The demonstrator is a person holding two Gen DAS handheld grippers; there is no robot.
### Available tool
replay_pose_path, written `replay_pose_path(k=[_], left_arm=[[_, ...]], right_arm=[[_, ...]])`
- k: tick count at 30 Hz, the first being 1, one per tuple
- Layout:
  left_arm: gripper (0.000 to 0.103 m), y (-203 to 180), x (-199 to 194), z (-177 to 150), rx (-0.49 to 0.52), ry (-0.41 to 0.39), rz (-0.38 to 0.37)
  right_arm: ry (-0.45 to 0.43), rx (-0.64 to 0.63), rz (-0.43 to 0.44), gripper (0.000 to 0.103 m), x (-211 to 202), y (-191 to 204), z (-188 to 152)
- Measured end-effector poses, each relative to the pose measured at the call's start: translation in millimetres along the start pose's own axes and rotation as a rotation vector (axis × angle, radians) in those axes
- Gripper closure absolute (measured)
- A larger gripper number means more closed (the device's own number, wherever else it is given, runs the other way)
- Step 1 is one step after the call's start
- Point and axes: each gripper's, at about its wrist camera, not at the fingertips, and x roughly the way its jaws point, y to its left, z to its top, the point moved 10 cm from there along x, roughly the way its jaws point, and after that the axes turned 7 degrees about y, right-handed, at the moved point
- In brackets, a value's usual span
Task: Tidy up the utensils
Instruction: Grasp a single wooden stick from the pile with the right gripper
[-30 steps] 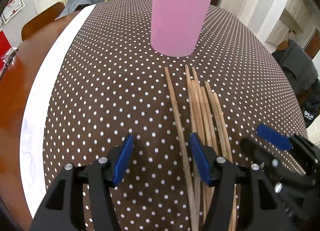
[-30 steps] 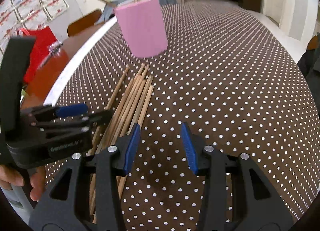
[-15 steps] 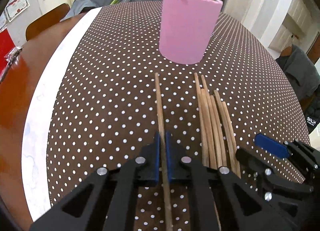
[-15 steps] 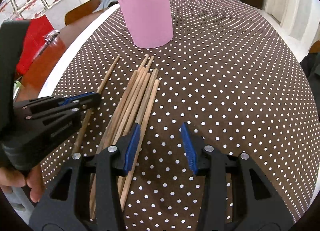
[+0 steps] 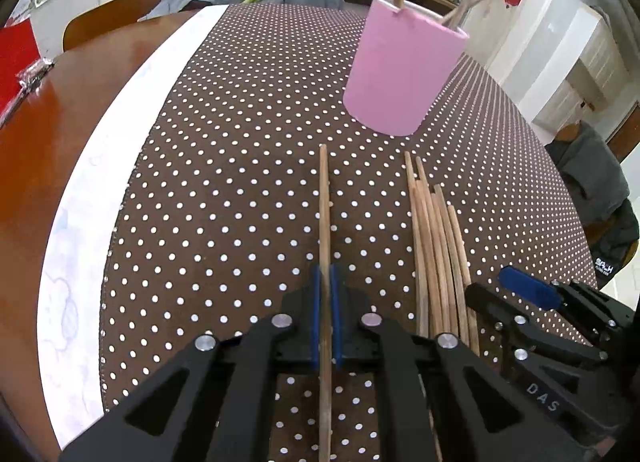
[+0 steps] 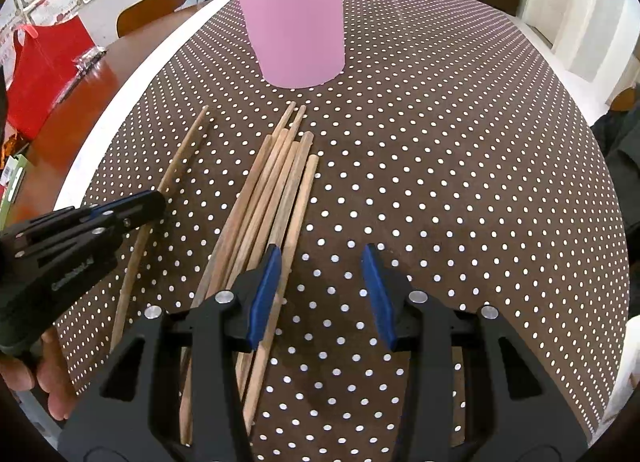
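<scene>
Left tool (image 5: 325, 316): clamped tight on one chopstick (image 5: 324, 214), taken near its lower half, apart from the rest.
Right tool (image 6: 320, 294): jaws half open, empty, hovering beside the bundle (image 6: 272, 198).
Bundle: loose on the dotted surface (image 6: 440, 142), short of the pink cup (image 6: 296, 18).
Handling: light, stiff, round wood, probably rolls; pinch mid-shaft, one at a time.

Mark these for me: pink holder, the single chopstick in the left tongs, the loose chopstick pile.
pink holder (image 5: 396, 74), left wrist view, on its side wall
single chopstick (image 5: 324, 202), left wrist view, on the shaft ahead of the pads
chopstick pile (image 6: 272, 190), right wrist view, mid-bundle
</scene>
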Motion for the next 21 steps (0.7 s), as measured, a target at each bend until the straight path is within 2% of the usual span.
replay_pose_path(k=[5,6,10,12,17,21], left_arm=[[0.097,4,-1,-4,-0.010,0.002,-0.013],[0.097,4,-1,-4,-0.013,0.002,-0.016],[0.097,4,-2,-4,-0.016,0.001,-0.028],[0.097,2,-4,-3,-0.015,-0.004,-0.037],[0.097,-9,-15,2,-0.004,-0.039,-0.071],[0.097,-21,-24,5,0.013,-0.070,-0.101]], right_arm=[[0.014,-0.014,-0.034,0.064,7,7,6],[0.016,-0.018,-0.049,0.069,9,8,7],[0.026,-0.052,-0.093,0.078,15,12,15],[0.033,-0.055,-0.093,0.091,17,10,19],[0.039,-0.029,-0.032,0.096,18,2,26],[0.019,0.000,0.020,0.097,15,-12,22]])
